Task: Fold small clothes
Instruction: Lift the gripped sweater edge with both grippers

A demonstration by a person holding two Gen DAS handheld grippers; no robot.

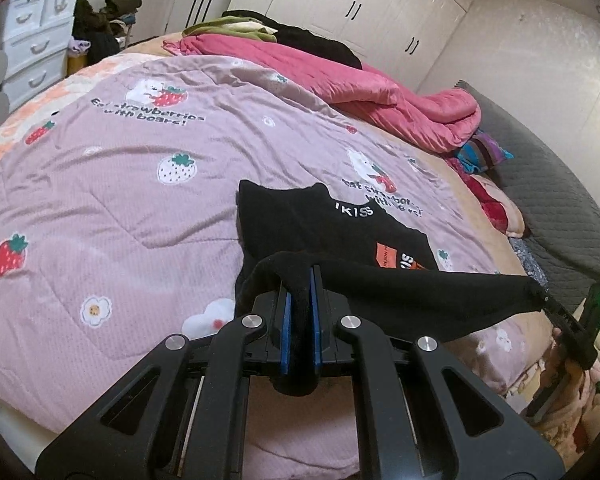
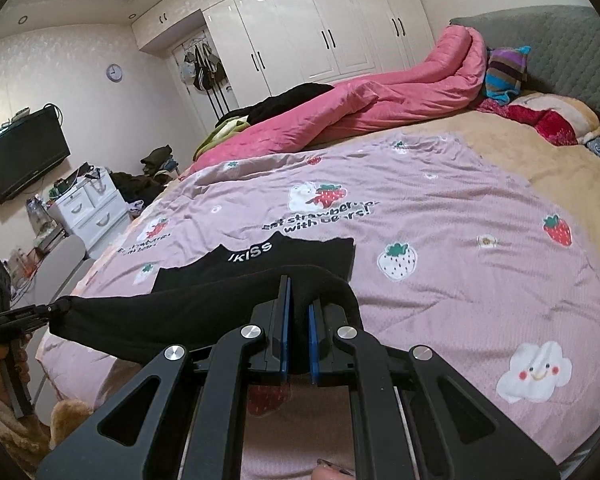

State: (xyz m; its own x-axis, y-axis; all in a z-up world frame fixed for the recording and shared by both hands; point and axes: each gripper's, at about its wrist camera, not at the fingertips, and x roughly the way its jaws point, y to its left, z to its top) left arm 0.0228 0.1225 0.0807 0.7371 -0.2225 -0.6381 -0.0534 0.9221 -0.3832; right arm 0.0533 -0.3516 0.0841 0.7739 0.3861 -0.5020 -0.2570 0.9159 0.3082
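A small black garment (image 1: 320,224) with white "IKISS" lettering and an orange patch lies on the pink strawberry quilt (image 1: 120,200). Its collar end rests flat on the quilt, while its near edge is lifted and stretched taut between both grippers. My left gripper (image 1: 300,280) is shut on the left corner of that edge, with black cloth bunched between the blue pads. At the far right of this view the right gripper (image 1: 548,302) holds the other corner. In the right wrist view my right gripper (image 2: 299,292) is shut on the garment (image 2: 260,260), and the left gripper (image 2: 56,308) grips it at the left.
A rumpled pink duvet (image 1: 380,80) and dark clothes lie along the far side of the bed. Pillows (image 2: 552,116) rest against the grey headboard (image 2: 572,44). White drawers (image 1: 32,52) and a wall TV (image 2: 24,152) stand beyond the bed's foot, and wardrobes (image 2: 320,28) line the far wall.
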